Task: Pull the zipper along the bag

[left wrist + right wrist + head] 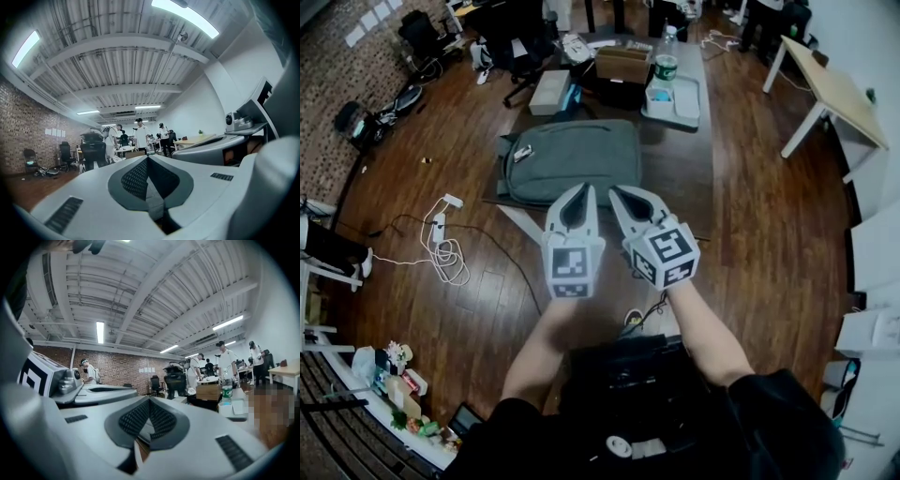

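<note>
Bag (572, 159) near edge partly hidden

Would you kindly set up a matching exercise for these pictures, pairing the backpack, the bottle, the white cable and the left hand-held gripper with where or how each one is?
Things:
1. backpack
2. bottle
3. white cable
4. left hand-held gripper

Places or states:
A. coiled on the wooden floor, left of the table
B. jaws shut, nothing between them
C. lying flat in the middle of the table
D. standing upright at the table's far end

Pairs: 1-C, 2-D, 3-A, 4-B.
</note>
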`<act>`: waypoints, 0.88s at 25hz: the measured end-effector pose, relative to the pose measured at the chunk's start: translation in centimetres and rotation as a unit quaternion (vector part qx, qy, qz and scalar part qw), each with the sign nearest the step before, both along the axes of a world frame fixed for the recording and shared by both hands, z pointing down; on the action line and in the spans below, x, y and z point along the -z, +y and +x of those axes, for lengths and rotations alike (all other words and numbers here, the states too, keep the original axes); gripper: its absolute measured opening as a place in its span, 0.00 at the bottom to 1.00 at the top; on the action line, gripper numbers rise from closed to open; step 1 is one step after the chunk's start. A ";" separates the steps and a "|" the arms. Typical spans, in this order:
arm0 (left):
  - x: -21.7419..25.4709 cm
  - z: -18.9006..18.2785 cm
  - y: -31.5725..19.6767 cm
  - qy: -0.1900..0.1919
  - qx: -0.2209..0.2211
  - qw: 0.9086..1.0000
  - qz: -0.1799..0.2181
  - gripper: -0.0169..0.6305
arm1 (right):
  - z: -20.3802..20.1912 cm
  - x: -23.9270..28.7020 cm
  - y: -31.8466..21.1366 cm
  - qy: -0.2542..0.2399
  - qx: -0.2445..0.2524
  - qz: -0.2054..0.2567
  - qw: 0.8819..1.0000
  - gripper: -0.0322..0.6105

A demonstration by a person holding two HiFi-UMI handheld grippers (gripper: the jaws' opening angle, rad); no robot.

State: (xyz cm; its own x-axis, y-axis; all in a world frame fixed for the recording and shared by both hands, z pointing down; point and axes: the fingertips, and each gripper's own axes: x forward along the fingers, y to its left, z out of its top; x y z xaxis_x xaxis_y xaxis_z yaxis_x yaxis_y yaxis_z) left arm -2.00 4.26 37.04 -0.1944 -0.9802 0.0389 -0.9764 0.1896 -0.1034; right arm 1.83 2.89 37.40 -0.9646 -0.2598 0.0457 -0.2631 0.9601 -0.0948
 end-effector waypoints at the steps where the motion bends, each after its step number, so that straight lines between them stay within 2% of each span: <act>1: -0.2 -0.2 -0.8 -0.001 0.003 1.000 -0.001 0.02 | -0.2 -0.2 -0.9 0.000 0.004 -0.001 1.000 0.06; 10: -0.8 -3.3 -4.4 -0.009 0.030 0.999 -0.014 0.02 | -3.1 -1.5 -5.3 0.002 0.026 -0.010 1.000 0.06; 14: -1.6 -5.7 -7.1 -0.012 0.026 0.999 -0.022 0.02 | -4.8 -2.3 -8.2 0.000 0.020 -0.013 1.000 0.06; 18: -3.5 -8.9 -11.7 -0.008 -0.001 0.999 -0.035 0.02 | -7.5 -4.9 -11.9 0.020 0.003 -0.027 0.999 0.06; 22: -5.0 -11.9 -17.6 -0.019 -0.071 0.996 -0.060 0.02 | -10.7 -6.8 -16.2 0.047 -0.016 -0.033 0.998 0.06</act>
